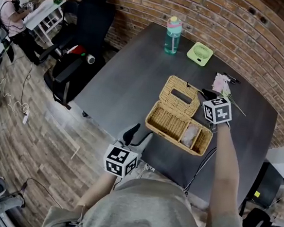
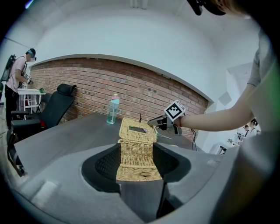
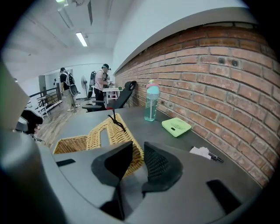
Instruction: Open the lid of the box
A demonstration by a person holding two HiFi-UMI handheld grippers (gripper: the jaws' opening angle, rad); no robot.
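The wicker box (image 1: 173, 139) sits in the middle of the dark table (image 1: 131, 78), and its lid (image 1: 179, 95) is swung up and leans back. My right gripper (image 1: 205, 96) is at the lid's right edge. In the right gripper view the lid's woven rim (image 3: 131, 159) runs between the narrow jaws of the right gripper (image 3: 138, 151), which is shut on it. My left gripper (image 1: 138, 135) hovers at the table's near edge, short of the box. It (image 2: 136, 158) is open and holds nothing, and the box (image 2: 135, 168) and raised lid (image 2: 136, 130) stand beyond it.
A pale packet (image 1: 190, 135) lies in the box's right compartment. A teal bottle (image 1: 172, 35), a green fan (image 1: 199, 53) and a tissue with a pen (image 1: 221, 83) stand at the far side by the brick wall. Black chairs (image 1: 85, 30) stand left of the table. A cable (image 1: 202, 165) hangs over the near edge.
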